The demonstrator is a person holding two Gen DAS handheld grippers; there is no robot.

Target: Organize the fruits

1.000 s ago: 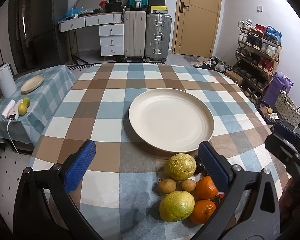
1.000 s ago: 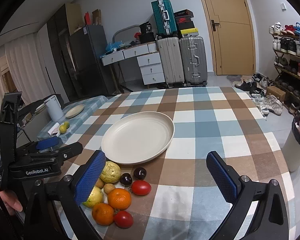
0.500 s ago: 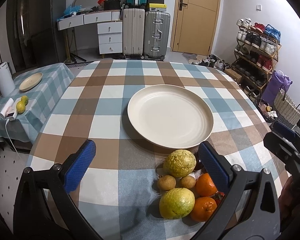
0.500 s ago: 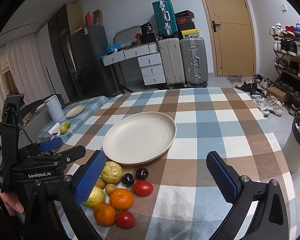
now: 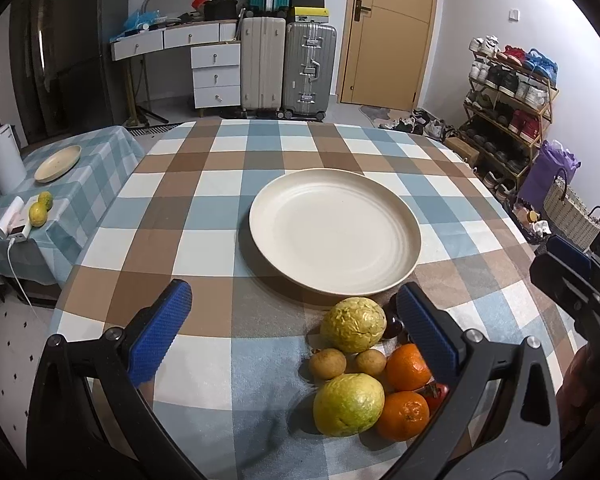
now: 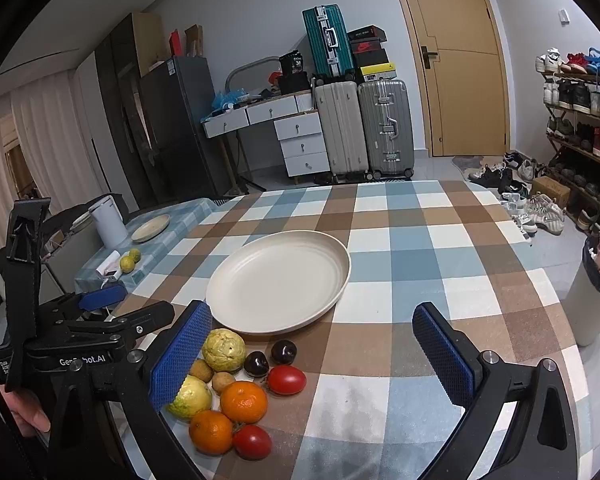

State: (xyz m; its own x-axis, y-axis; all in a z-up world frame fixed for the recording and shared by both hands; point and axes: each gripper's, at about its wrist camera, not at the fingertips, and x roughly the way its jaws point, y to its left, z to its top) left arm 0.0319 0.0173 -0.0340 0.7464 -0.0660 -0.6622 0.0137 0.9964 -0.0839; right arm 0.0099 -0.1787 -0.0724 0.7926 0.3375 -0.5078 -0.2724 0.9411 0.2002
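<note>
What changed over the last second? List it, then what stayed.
The left gripper eased slightly toward the fruit pile; the right gripper barely drifted. Nothing was gripped or let go. Both grippers stay open, the plate stays bare, and the fruit lies where it was.

Fruit heap on the checked table [image 6: 420, 248], just before the empty cream plate [image 6: 278, 280]: two knobbly yellow-green guavas [image 6: 223, 350], two oranges [image 6: 244, 401], two red tomatoes [image 6: 287, 380], two dark cherries [image 6: 283, 352], two small brown longans [image 6: 223, 382]. All touching or nearly so, beside the right tongs' [image 6: 312, 350] left pad, and near the left tongs' [image 5: 296, 326] right pad.
</note>
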